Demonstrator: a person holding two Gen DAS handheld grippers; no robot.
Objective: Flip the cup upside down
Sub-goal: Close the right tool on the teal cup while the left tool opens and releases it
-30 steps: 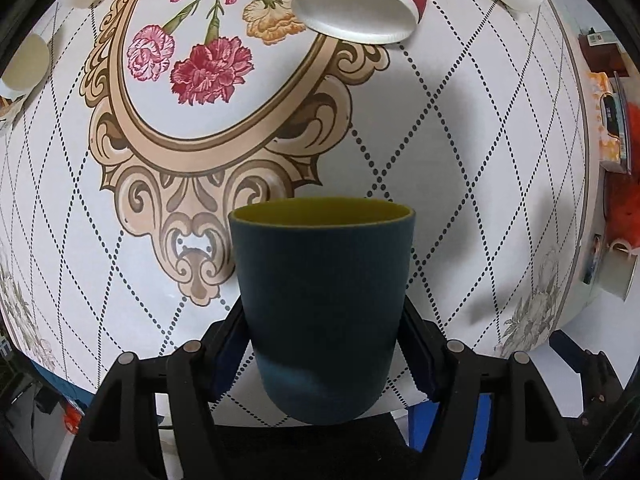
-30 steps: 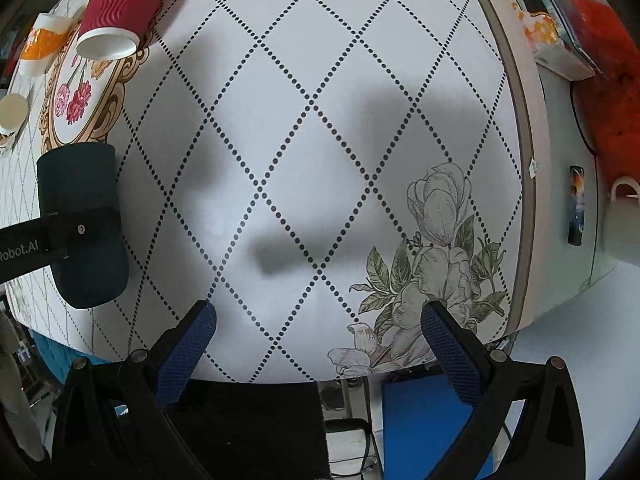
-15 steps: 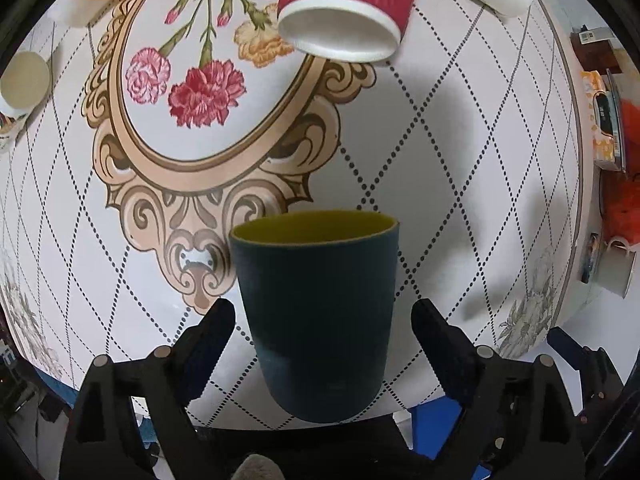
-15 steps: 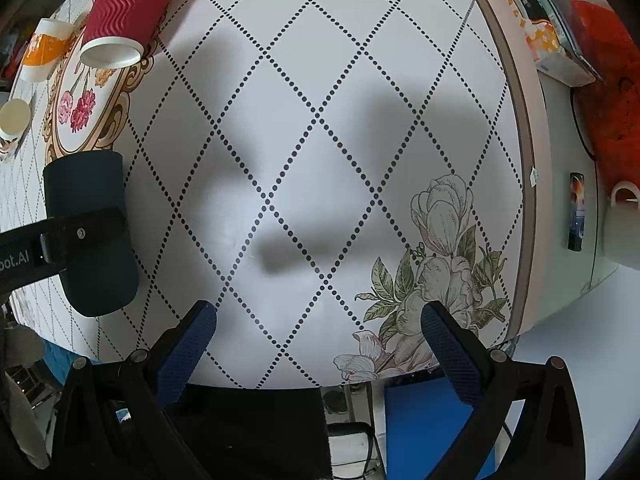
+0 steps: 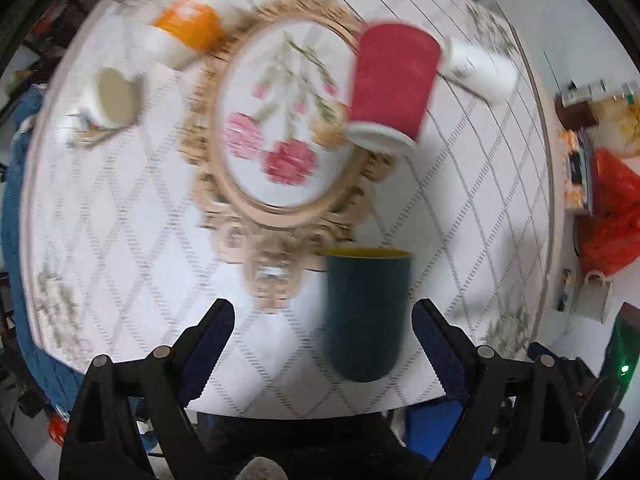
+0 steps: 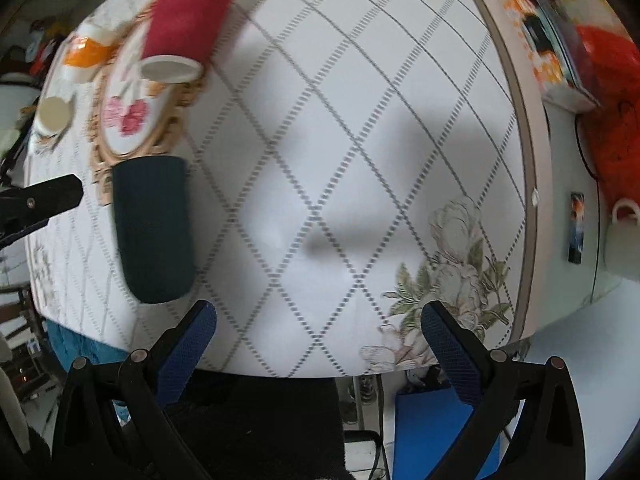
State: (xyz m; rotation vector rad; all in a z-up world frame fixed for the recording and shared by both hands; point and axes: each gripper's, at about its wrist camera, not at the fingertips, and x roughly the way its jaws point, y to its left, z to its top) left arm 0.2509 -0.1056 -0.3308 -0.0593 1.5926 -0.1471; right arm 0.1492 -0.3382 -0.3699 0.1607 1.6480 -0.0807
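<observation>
A dark teal cup (image 5: 366, 312) with a yellow inside stands on the patterned table near its front edge, rim facing away from the camera; it also shows in the right wrist view (image 6: 154, 228). My left gripper (image 5: 322, 332) is open and empty, pulled back from the cup, which sits nearer its right finger without touching. Its finger (image 6: 40, 200) shows left of the cup in the right wrist view. My right gripper (image 6: 318, 338) is open and empty above the table's front edge, right of the cup.
A red ribbed paper cup (image 5: 390, 88) stands behind the teal cup. An orange-and-white cup (image 5: 182, 32), a small cream cup (image 5: 114, 98) and a white cup (image 5: 480, 70) lie further back. A side shelf holds red bags (image 6: 612, 100) and a white mug (image 6: 624, 232) at right.
My left gripper has opened, let go of the teal cup and drawn back and up. The cup stays on the table. The right gripper has shifted slightly; the view is blurred by motion.
</observation>
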